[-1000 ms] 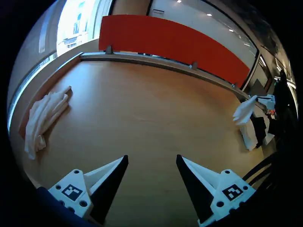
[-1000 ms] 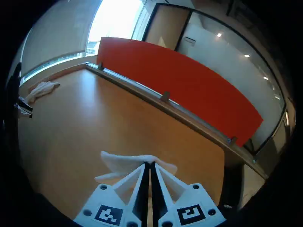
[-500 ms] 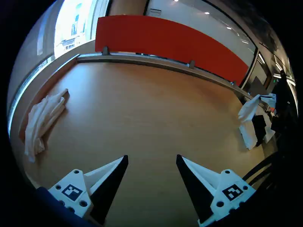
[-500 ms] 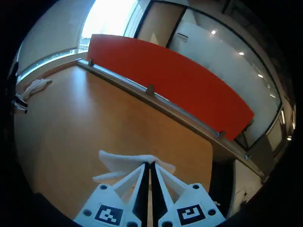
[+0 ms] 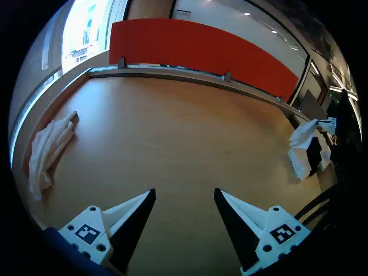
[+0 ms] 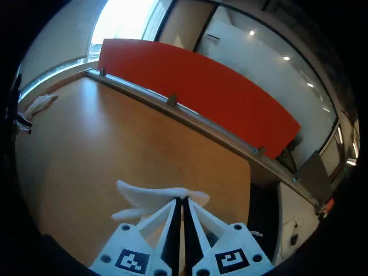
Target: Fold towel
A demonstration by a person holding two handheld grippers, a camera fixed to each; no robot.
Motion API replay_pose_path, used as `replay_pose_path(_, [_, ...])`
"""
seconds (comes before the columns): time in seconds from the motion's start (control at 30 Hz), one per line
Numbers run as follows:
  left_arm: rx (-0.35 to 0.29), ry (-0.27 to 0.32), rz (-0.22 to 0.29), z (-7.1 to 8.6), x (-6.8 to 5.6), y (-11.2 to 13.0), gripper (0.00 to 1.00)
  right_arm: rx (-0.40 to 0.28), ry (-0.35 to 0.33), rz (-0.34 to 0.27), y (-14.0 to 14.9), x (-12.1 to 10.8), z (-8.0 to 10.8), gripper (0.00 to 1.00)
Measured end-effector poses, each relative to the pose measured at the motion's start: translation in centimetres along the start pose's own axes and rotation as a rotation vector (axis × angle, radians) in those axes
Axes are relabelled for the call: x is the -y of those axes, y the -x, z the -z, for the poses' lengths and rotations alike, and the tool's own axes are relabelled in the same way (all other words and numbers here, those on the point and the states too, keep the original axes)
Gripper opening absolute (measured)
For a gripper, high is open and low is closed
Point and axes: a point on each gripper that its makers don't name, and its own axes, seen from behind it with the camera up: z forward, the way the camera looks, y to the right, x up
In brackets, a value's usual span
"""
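Note:
In the right gripper view my right gripper [image 6: 182, 200] is shut on a white towel [image 6: 152, 197], whose cloth spreads to the left just past the fingertips, above the wooden table [image 6: 115, 142]. From the left gripper view that same towel [image 5: 301, 147] hangs at the table's far right edge, held by the other gripper [image 5: 327, 125]. My left gripper [image 5: 184, 193] stands open over the bare wood with nothing between its fingers. A second white towel [image 5: 46, 149] lies bunched at the table's left edge; it appears small at the far left in the right gripper view [image 6: 40, 103].
A red divider panel [image 5: 202, 50] stands along the table's far edge on a grey rail. Windows lie to the left, a glass wall behind. Dark items [image 5: 315, 154] sit beside the hanging towel at the right. Wide open wood stretches between the two towels.
Both views have drifted slightly: the red panel and the bunched towel slid left. The held towel stays pinched and hangs a little lower at the right edge. Left fingers stay apart.

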Motion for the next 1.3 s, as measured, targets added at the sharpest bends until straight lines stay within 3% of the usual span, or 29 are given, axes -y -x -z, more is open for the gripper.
replay_pose_path(0.57, [0.009, -0.002, -0.007, 0.3, 0.1, 0.5, 0.94, 0.092, 0.048, -0.098, 8.0, -0.7, 2.8, 0.03])
replay_pose_path(1.3, [0.018, -0.003, -0.025, 0.6, 0.0, 0.9, 0.94, 0.210, 0.071, -0.179, 16.1, 0.4, 3.3, 0.03])
